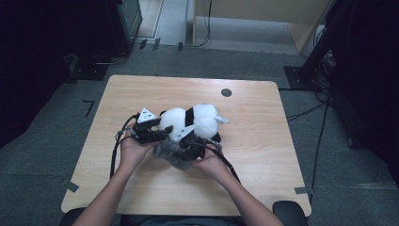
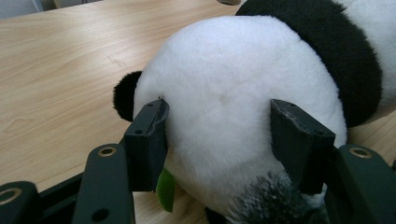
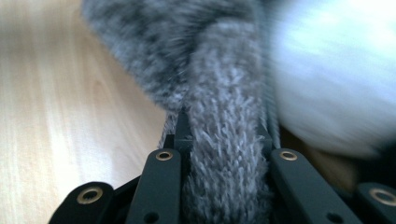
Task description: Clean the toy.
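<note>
A black-and-white panda plush [image 1: 200, 117] lies on its side in the middle of the wooden table [image 1: 263, 141]. My left gripper [image 1: 162, 132] comes at it from the left. In the left gripper view my left gripper [image 2: 223, 140] has its jaws pressed into both sides of the panda's white head [image 2: 224, 79]. A small green piece [image 2: 166, 189] peeks out below the head. A grey furry fabric [image 1: 171, 159] lies at the panda's near side. My right gripper [image 1: 190, 143] is shut on it. In the right gripper view my right gripper [image 3: 224, 140] pinches a band of the grey fur [image 3: 224, 93].
A dark round disc [image 1: 226, 92] sits in the table top near the far edge. Black cables [image 1: 115, 150] trail from the grippers toward the person. Dark stands and cables [image 1: 320, 66] crowd the floor to the right of the table.
</note>
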{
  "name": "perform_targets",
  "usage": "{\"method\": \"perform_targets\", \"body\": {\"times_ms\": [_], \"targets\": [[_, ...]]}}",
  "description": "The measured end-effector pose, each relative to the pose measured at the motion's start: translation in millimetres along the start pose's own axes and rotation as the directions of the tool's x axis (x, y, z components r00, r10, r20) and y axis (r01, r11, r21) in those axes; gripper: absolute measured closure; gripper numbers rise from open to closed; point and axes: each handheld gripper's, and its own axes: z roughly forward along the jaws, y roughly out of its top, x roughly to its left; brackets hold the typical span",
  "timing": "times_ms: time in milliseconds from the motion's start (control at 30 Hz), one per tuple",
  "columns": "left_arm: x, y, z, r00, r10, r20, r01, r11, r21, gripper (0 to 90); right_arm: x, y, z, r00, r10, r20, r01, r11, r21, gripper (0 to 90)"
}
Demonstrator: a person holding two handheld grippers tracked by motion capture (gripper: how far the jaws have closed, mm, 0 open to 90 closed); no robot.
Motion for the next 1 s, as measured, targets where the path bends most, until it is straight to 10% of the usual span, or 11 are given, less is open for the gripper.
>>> {"method": "perform_targets", "body": {"times_ms": [1000], "targets": [[2.6,1.7,1.5,0.9999,-0.006,0.014,0.006,1.0000,0.000,39.2,-52.4,-61.8,-85.6,0.9923,0.082,0.092,-0.076,0.995,-0.065,72.3]]}}
